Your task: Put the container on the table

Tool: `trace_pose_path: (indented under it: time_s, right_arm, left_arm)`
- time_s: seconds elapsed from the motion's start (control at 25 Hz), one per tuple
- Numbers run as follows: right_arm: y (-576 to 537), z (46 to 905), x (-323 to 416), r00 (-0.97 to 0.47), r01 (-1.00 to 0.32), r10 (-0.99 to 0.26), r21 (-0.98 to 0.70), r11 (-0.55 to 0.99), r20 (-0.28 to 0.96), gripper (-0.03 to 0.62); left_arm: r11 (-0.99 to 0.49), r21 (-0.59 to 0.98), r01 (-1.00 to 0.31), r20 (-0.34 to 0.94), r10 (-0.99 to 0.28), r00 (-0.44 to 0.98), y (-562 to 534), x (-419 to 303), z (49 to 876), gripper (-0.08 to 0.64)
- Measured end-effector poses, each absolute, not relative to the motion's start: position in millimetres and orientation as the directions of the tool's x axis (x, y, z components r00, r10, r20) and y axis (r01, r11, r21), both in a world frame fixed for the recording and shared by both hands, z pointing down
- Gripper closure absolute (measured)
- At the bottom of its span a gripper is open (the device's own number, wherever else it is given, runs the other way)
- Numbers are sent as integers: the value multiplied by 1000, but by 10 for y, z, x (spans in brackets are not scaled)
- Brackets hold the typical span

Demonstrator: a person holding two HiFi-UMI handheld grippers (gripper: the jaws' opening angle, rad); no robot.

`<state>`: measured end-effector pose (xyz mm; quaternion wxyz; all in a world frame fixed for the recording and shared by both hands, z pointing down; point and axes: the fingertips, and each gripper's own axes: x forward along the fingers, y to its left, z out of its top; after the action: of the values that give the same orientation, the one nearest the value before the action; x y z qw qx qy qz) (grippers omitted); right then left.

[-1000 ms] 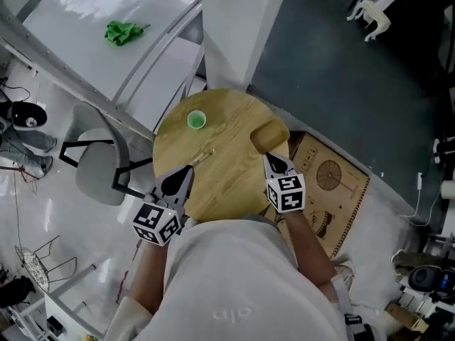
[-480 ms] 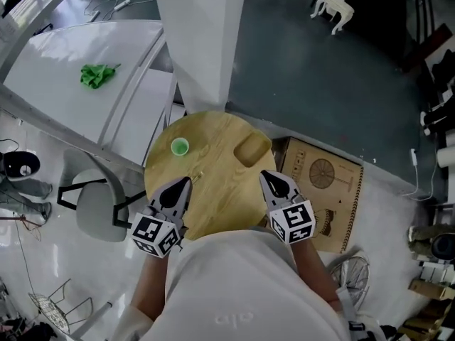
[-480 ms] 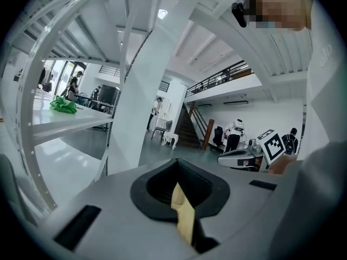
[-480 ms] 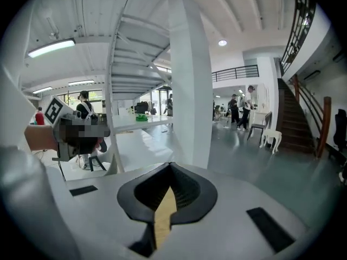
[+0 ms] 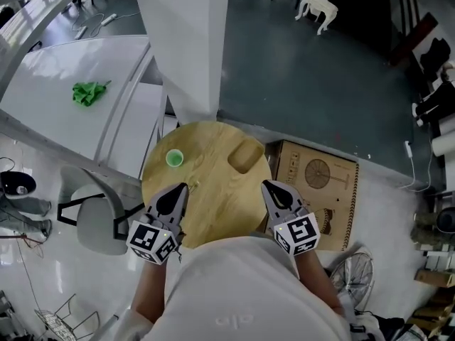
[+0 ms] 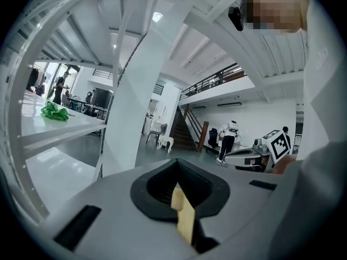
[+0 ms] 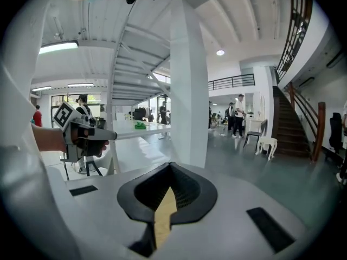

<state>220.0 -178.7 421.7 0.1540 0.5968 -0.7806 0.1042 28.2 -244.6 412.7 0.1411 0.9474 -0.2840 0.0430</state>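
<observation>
A round wooden table stands below me. On its left part sits a small green cup-like container. A shallow wooden dish rests near its far right edge. My left gripper hovers over the table's near left edge, shut and empty. Over the near right edge my right gripper is shut too, holding nothing. Both are well short of the cup and the dish. The left gripper view and the right gripper view each show only a thin sliver between closed jaws.
A white pillar rises just behind the table. A flat cardboard box lies on the floor to the right, and a grey chair stands to the left. A green cloth lies on a white table at far left.
Both grippers have drawn back from the middle of the table toward my body. The right gripper has left the wooden dish. My head view has risen, so the table looks smaller.
</observation>
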Motion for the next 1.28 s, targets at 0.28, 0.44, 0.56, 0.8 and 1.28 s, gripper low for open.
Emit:
trace_pose_path:
  time_s: [0.28, 0.44, 0.56, 0.8, 1.28]
  right_arm:
    - [-1734, 4212, 2177, -232, -966, -905, 24, 258, 357, 568]
    - [-1678, 4258, 2131, -241, -963, -898, 22, 267, 368, 568]
    - [-1647, 4270, 2133, -241, -964, -897, 16, 266, 370, 568]
    - [-1576, 4295, 2164, -237, -966, -896, 11, 260, 376, 568]
    - [-1481, 4388, 2223, -231, -968, -889, 2, 253, 396, 568]
  left_arm:
    - [-800, 248, -546, 150, -525, 838, -2418, 275, 4112, 545]
    - [-796, 254, -549, 152, -528, 836, -2353, 276, 4115, 545]
    - [-798, 251, -548, 150, -527, 837, -2310, 281, 4095, 545]
    - [-799, 248, -548, 153, -526, 836, -2231, 277, 4092, 545]
    - [-794, 251, -553, 161, -529, 833, -2166, 305, 4111, 545]
